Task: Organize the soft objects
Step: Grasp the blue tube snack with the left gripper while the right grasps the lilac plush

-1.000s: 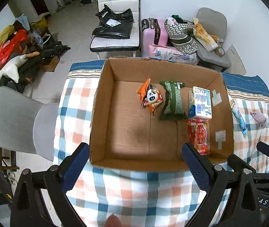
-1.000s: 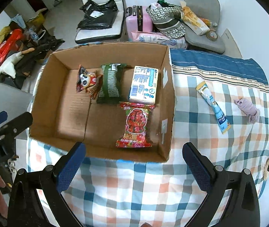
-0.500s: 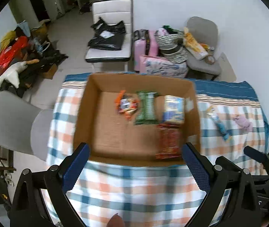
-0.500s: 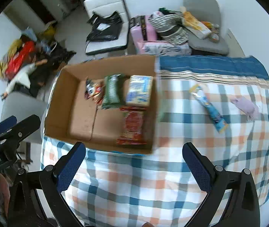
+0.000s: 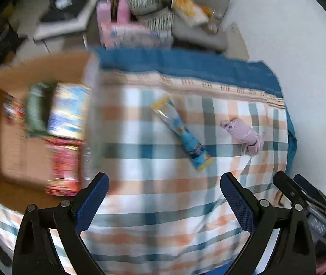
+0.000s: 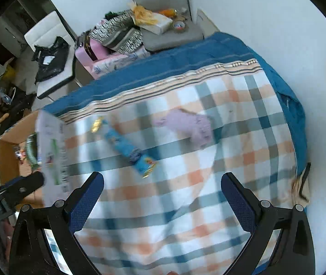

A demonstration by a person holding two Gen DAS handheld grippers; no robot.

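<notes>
Both tools are empty with fingers spread wide: the left tool (image 5: 164, 200) and the right tool (image 6: 161, 198) hang above the near part of the checked cloth (image 5: 153, 208) that covers the worktop. Two things lie loose on the cloth beyond them: a blue tube (image 5: 181, 130) lying slantwise in the middle, and just to its right, apart from it, a small lilac cloth bundle (image 5: 243, 133). The box (image 5: 9, 142) stands at the left and holds the packets already put away: a red one (image 5: 63, 167) nearest, with a blue-white pack (image 5: 70, 110) and a green one (image 5: 37, 110) beyond it.

The step in hand looks like a reach for one of the loose pieces. Judging by how each tool points, the right tool suits the bundle (image 6: 187, 126) and the left suits the tube, which is closer to the box. The bundle is limp, so it is better to come down over its thickest part and close on a good fold, not a loose end. The tube (image 6: 126, 147) should be gripped across its width near the middle so it does not droop or slip.

Compared with a second ago, both views have swung to the right: the box filled the centre then and now sits at the left edge, while the tube and bundle have come from the right edge to the middle. Both views are blurred by this motion. The box contents look unchanged, and both tools are as wide as before
</notes>
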